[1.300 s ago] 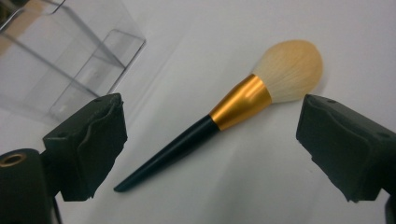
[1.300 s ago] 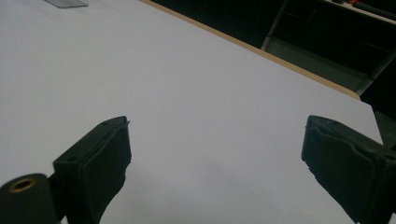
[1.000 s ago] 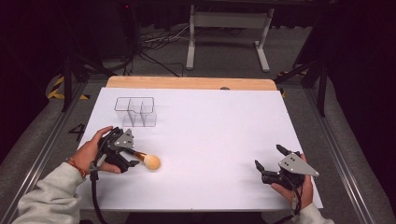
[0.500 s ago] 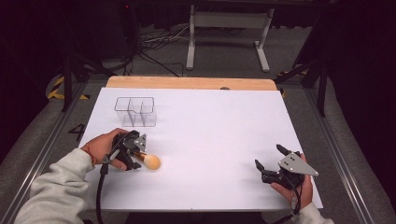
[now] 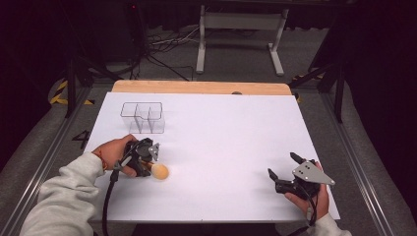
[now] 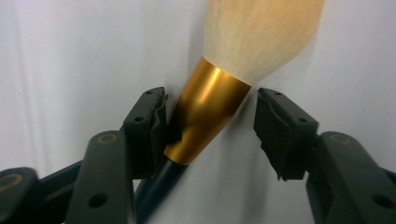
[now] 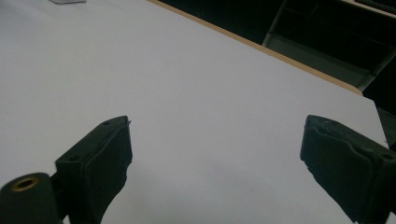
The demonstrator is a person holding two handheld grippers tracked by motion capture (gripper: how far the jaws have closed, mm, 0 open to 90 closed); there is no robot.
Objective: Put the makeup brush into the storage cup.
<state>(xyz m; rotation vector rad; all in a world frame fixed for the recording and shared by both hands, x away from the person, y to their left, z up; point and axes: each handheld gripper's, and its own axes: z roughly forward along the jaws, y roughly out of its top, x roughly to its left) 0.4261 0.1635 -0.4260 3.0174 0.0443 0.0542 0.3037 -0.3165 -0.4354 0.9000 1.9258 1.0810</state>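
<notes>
At the near edge of the white surface [image 5: 221, 142], my right gripper [image 5: 280, 172] lay in my right hand [image 5: 307, 196] with its fingers [image 7: 100, 158] spread wide over bare white, nothing between them. My left gripper [image 5: 153, 163], in my left hand [image 5: 115, 153], sat across the surface at its near left part, well apart from the right one, a cable trailing back past my grey sleeve [image 5: 64, 196].

A makeup brush [image 5: 158, 171] lay flat on the surface at the left gripper's tip, its pale, fluffy head pointing toward the middle of the surface. In the left gripper view, the brush's gold ferrule [image 6: 205, 114] stood tilted between my two left fingers [image 6: 147, 126], which had just been closing around it. The finger at the left of that view touched the ferrule's side, or very nearly; the shadow there made the contact hard to judge. The finger at the right of that view stood clear of the ferrule, with white surface showing in the gap, so the brush was bracketed but not pinched. Below the ferrule, the dark handle [image 6: 156, 186] ran back between the fingers toward the gripper's body, and the cream bristles [image 6: 261, 32] fanned out beyond the fingertips.

Farther off, a clear plastic organiser [image 5: 143, 117] with several open compartments stood upright at the far left of the surface, apart from the brush. Beyond the white sheet ran the wooden edge [image 5: 201, 87] of the surface, then a dark floor with cables [image 5: 162, 46] and the legs of a white metal stand [image 5: 236, 34].
</notes>
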